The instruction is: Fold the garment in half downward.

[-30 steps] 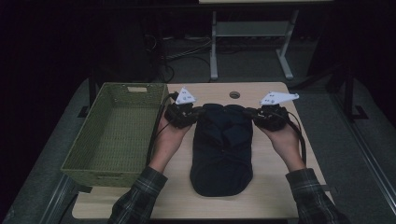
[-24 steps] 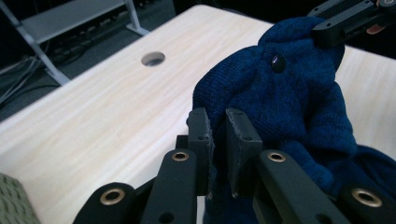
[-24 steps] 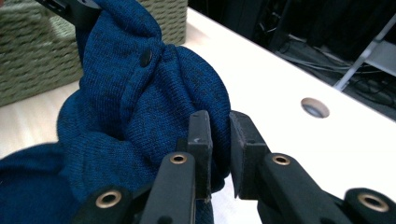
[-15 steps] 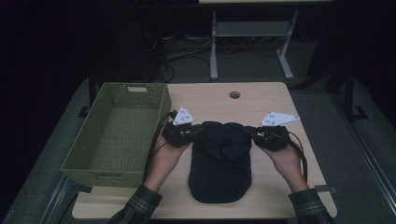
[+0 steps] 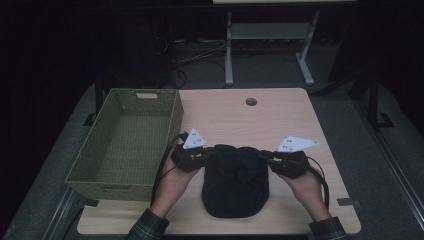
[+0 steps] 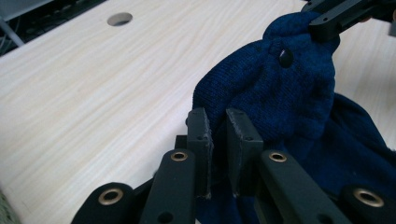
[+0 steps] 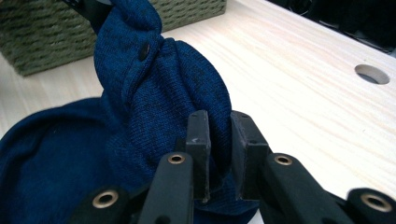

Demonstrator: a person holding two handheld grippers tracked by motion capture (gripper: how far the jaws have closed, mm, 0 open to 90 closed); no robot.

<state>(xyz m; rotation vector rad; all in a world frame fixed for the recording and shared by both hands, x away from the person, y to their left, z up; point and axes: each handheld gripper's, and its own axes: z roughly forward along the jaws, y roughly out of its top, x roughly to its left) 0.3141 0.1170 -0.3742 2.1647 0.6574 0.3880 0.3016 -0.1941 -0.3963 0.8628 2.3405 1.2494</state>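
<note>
High view: left gripper (image 5: pixel 206 156) and right gripper (image 5: pixel 264 156) pinch the navy knit garment (image 5: pixel 235 185) mid-fold on the near tabletop (image 5: pixel 280 115). Gripper views: jaws nearly closed on fabric. Next, lay the fold flat

Green woven basket (image 5: pixel 125 142) on left part of wooden table (image 5: pixel 300 120), its right wall along table's mid-left. Round cable hole (image 5: pixel 251 101) in tabletop, right of basket, nr far edge. Metal desk frame (image 5: pixel 270 45) and cables (image 5: pixel 195 55) on floor beyond basket.
</note>
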